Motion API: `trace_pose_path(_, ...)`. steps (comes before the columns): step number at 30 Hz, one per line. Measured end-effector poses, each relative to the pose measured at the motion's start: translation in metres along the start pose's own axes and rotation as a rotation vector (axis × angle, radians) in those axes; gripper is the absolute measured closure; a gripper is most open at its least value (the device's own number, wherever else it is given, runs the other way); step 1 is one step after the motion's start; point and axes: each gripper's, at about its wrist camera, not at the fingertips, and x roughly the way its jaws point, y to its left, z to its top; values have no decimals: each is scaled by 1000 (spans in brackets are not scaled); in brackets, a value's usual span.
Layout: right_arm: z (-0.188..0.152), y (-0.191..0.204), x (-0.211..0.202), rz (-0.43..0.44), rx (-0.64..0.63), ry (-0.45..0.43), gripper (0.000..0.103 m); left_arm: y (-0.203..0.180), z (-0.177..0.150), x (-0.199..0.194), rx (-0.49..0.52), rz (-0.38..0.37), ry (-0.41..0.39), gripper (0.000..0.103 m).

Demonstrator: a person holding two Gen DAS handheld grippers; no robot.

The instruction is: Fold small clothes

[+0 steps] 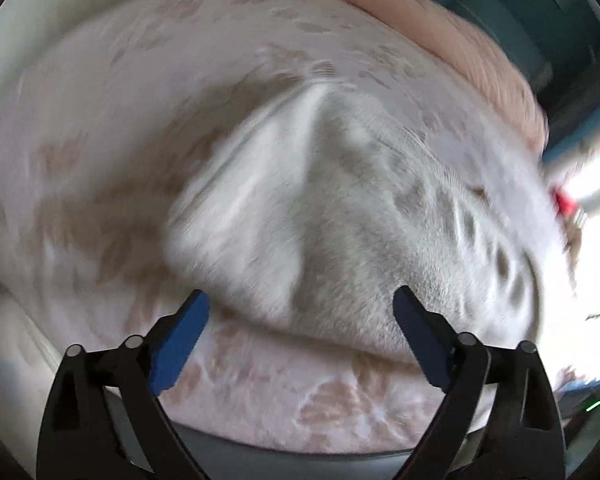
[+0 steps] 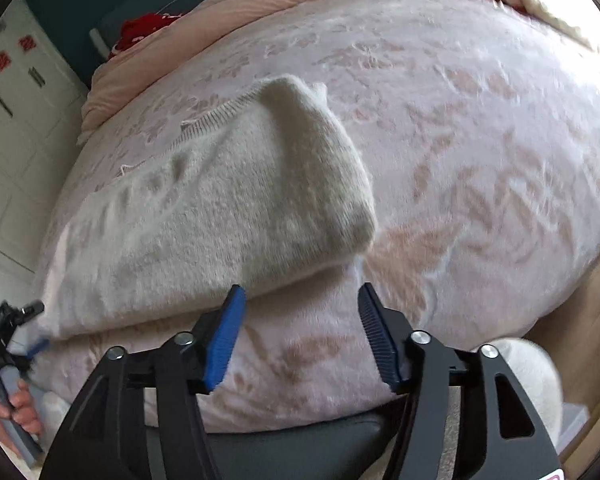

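Observation:
A cream fuzzy knit sweater lies folded on a pink patterned bedspread; its ribbed hem runs along the far edge and a rolled fold stands at its right end. My right gripper is open and empty, just in front of the sweater's near right corner. In the left wrist view the sweater is blurred by motion, and my left gripper is open and empty right at its near edge. The left gripper also shows at the far left of the right wrist view, held in a hand.
A peach quilt is bunched along the head of the bed with a red item on it. White cabinets stand at the left. The bed's dark front edge is below my right gripper. A white rounded object sits at the lower right.

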Motion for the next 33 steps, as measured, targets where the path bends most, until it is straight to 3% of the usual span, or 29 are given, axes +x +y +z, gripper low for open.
trace_pose_path(4, 3, -20, 13, 90, 139, 39, 36, 49, 1, 13, -261, -95, 28, 11)
trace_pose_path(7, 11, -32, 29, 186, 271, 59, 33, 63, 5, 21, -379, -147, 24, 7)
trace_pose_path(11, 28, -30, 42, 246, 371, 34, 33, 49, 18, 26, -365, -127, 6, 8)
trace_pose_path(12, 32, -27, 46, 244, 392, 34, 38, 45, 21, 26, -371, -152, 3, 21)
trace_pose_path(13, 35, -25, 48, 247, 399, 29, 49, 44, 24, 27, -379, -169, 11, 37)
trace_pose_path(14, 38, -21, 48, 241, 397, 25, 85, 42, 27, 28, -395, -170, 30, 46)
trace_pose_path(15, 42, -14, 44, 255, 386, 20, 84, 40, 29, 28, -407, -180, 38, 70)
trace_pose_path(16, 45, -10, 37, 272, 382, 3, 85, 39, 31, 26, -406, -184, 49, 83)
trace_pose_path(21, 52, 11, -41, 360, 266, -60, 88, 37, 32, -32, -329, -222, 52, 94)
trace_pose_path(24, 30, 8, -70, 254, 145, -49, 87, 49, 12, -59, -268, -177, 87, 94)
trace_pose_path(26, 6, -3, -53, 120, 74, 25, 83, 57, -8, -52, -248, -123, 126, 94)
trace_pose_path(28, -20, -22, -15, 2, 66, 166, 79, 64, -26, -30, -224, -58, 171, 92)
trace_pose_path(29, -27, -26, -11, -5, 83, 180, 74, 65, -35, -18, -216, -34, 195, 92)
trace_pose_path(31, -34, -31, -25, 11, 138, 125, 69, 63, -41, -14, -196, -20, 180, 88)
trace_pose_path(32, -32, -28, -35, -3, 125, 90, 62, 60, -41, -19, -185, -20, 148, 84)
trace_pose_path(33, -27, -21, -50, -44, 82, 38, 51, 59, -39, -21, -185, -31, 131, 69)
